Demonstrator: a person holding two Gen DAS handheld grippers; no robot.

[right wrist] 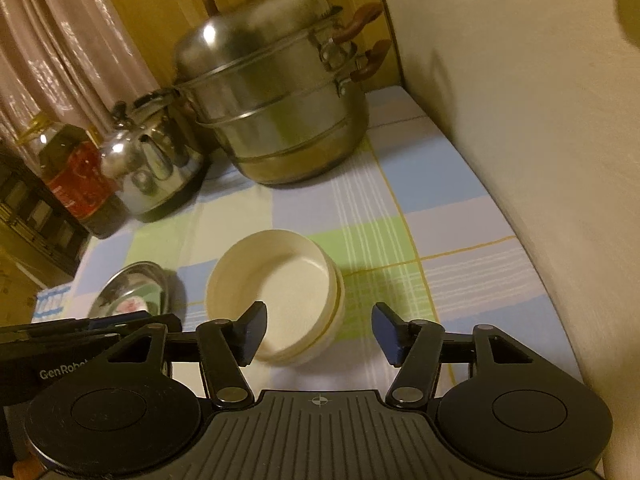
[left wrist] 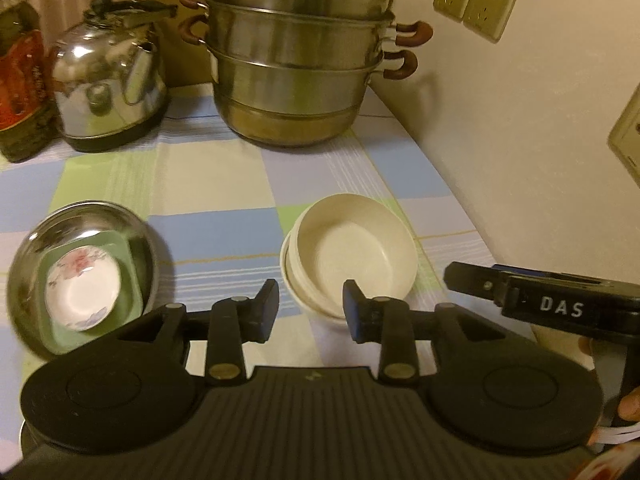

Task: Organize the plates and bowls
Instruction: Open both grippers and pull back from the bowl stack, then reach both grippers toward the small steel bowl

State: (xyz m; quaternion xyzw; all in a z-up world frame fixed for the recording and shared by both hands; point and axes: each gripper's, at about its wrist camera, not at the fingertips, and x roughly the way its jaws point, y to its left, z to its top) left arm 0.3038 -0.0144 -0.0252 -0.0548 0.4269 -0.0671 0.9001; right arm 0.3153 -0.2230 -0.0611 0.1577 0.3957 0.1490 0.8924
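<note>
Left tool point(left wrist: 310, 310) released, nothing between jaws. Right tool point(right wrist: 318, 334) released wider, also empty. White bowl stack point(left wrist: 352, 256) on desk point(left wrist: 224, 184), just ahead of both tools, below them; right tool nearer judging by framing. Steel bowl point(left wrist: 86, 264) holding green dish point(left wrist: 132, 280) plus floral saucer point(left wrist: 82, 290) sits left of white stack, apart.

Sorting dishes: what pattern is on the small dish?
White small dish, pink floral pattern; left wrist view.
</note>
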